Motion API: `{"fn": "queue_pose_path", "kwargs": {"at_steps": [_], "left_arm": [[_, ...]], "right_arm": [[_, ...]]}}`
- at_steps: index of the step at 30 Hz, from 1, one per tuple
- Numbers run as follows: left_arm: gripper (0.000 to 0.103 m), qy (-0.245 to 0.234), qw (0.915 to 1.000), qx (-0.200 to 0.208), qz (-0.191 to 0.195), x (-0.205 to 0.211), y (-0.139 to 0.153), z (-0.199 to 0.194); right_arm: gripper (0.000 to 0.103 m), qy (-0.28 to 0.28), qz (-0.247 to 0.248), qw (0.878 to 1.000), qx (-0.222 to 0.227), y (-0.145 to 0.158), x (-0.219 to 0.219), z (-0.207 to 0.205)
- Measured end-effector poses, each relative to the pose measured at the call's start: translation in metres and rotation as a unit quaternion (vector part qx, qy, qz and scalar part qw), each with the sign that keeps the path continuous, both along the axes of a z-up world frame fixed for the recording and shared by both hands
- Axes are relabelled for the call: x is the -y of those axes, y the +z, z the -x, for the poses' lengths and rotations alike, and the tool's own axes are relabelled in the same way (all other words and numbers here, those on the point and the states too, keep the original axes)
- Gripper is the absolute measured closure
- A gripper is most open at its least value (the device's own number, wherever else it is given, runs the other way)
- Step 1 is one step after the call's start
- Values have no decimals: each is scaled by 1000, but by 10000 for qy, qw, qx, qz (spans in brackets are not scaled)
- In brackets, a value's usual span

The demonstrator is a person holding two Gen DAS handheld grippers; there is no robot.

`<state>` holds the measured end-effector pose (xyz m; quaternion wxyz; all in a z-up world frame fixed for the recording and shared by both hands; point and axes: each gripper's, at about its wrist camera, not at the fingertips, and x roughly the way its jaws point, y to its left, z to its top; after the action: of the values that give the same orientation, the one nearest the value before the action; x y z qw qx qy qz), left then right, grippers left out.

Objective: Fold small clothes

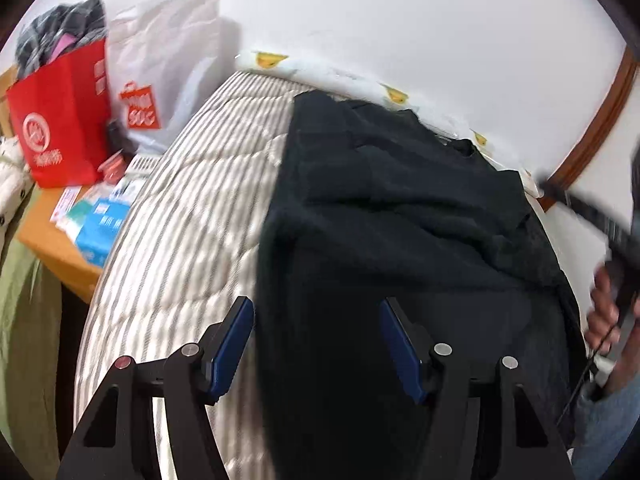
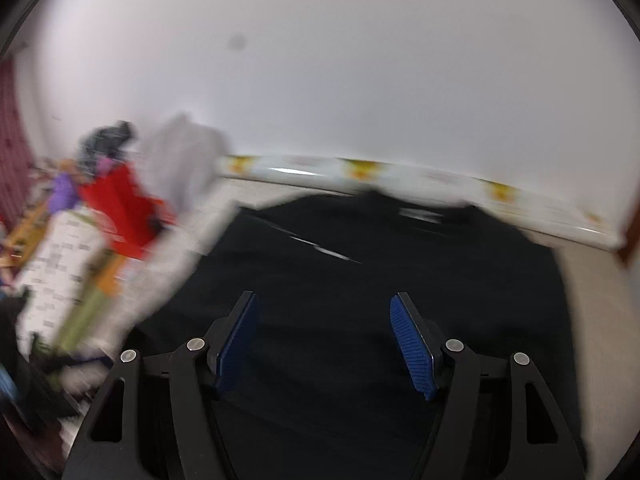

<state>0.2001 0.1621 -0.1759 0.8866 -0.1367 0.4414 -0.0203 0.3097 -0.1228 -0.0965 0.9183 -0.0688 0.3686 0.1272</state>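
The left gripper [image 1: 316,344] has its 2 jaws spread wide, holding nothing, above the black garment [image 1: 400,216] lying rumpled on the striped mattress [image 1: 180,208]. The right gripper [image 2: 324,340] is equally wide and empty over the same cloth. At far left, a red bag [image 1: 60,120] holds bunched grey and pink clothes.

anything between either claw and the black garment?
Nothing visible. The black garment lies spread on the striped mattress, directly ahead of the open left claw and open right claw. The red bag sits off to the side. The right view is blurred.
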Motion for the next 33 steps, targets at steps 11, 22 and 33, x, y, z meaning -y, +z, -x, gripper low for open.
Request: {"fn": "queue_pose_path", "kwargs": {"at_steps": [11, 22, 33], "left_arm": [[42, -94, 9892, 29, -1462, 43, -6, -71], [79, -312, 9702, -60, -2400, 76, -22, -104], [95, -556, 9729, 5, -2242, 85, -17, -82]], "right_arm": [[36, -1257, 1441, 9793, -670, -75, 141, 38], [76, -1227, 1448, 9814, -293, -79, 149, 14], [79, -1904, 1000, 9744, -651, -78, 202, 18]]}}
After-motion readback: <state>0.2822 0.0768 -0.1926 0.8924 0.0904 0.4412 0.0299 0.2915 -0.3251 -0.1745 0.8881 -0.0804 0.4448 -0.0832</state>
